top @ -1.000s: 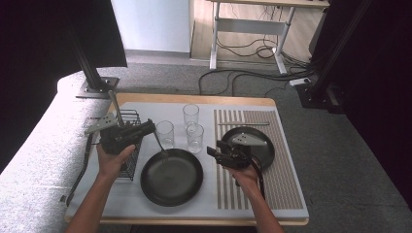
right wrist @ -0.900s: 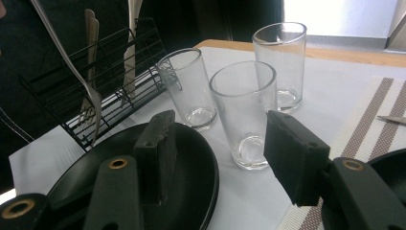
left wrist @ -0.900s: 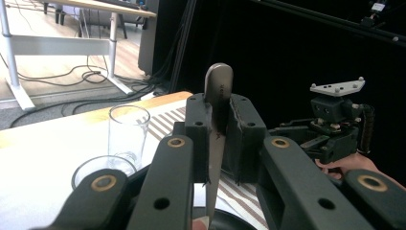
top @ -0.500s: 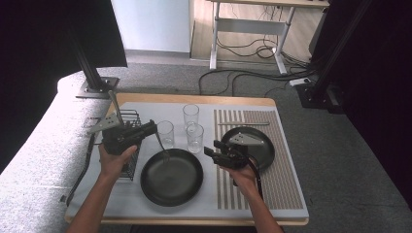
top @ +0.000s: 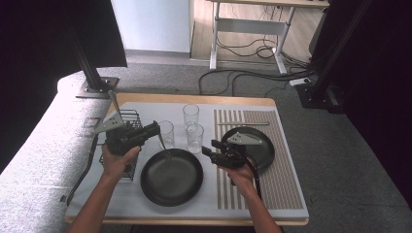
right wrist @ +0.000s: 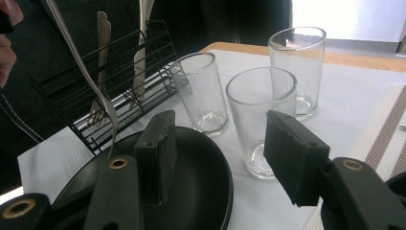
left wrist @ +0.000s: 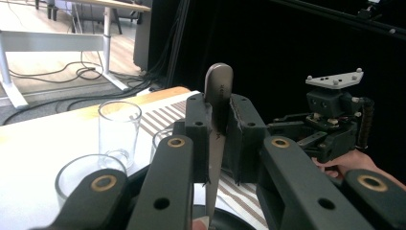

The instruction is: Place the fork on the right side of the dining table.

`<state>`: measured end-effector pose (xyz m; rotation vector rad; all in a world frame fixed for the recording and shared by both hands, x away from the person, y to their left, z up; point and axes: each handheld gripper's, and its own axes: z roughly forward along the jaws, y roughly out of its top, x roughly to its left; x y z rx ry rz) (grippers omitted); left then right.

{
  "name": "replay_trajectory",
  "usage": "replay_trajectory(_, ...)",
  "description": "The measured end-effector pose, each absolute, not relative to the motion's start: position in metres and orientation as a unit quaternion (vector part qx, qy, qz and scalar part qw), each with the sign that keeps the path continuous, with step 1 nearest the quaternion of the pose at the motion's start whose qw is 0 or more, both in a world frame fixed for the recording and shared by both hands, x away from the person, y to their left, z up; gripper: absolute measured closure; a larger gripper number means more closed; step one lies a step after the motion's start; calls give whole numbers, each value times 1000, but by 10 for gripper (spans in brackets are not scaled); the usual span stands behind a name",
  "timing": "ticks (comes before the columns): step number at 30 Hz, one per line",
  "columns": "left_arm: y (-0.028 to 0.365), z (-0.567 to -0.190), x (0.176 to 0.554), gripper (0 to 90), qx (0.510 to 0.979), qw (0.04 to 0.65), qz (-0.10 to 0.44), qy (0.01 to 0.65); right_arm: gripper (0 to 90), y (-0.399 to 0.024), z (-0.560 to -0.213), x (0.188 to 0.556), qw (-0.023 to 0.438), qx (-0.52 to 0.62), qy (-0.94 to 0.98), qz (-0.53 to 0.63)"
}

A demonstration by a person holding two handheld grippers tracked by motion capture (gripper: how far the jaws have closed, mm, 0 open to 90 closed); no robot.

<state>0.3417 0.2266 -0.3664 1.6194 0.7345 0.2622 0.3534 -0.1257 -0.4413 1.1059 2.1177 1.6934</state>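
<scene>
fork [right wrist: 86,76] tines down, handle up, slanted

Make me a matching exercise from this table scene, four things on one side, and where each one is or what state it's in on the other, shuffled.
Things:
1. fork
2. right gripper
3. wire rack
4. three glasses

States:
A. empty, upright, behind the black plate
B. jaws open, nothing between them
C. clamped in the left gripper, tines down over the plate
D. at the table's left edge, cutlery inside

Pairs: 1-C, 2-B, 3-D, 4-A
</scene>
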Motion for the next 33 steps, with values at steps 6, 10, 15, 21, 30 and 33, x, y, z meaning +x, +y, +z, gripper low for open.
replay_trajectory(6, 221, -367, 342, 798, 706, 623, 111, 317, 448, -121, -439, 353, 106, 370, 720, 577)
replay_trajectory(10, 218, -367, 343, 798, 707, 623, 109, 316, 449, -120, -438, 353, 105, 369, 719, 579)
replay_trajectory(15, 214, -368, 344, 798, 710, 621, 108, 314, 451, -117, -438, 353, 104, 366, 721, 580)
replay_trajectory(21, 211, -369, 345, 798, 710, 622, 105, 314, 457, -115, -436, 353, 102, 362, 721, 581)
replay_trajectory(30, 208, -371, 348, 798, 713, 618, 103, 316, 468, -107, -433, 353, 102, 354, 727, 579)
replay_trajectory(33, 208, -371, 348, 798, 713, 618, 101, 316, 471, -104, -432, 353, 100, 351, 729, 579)
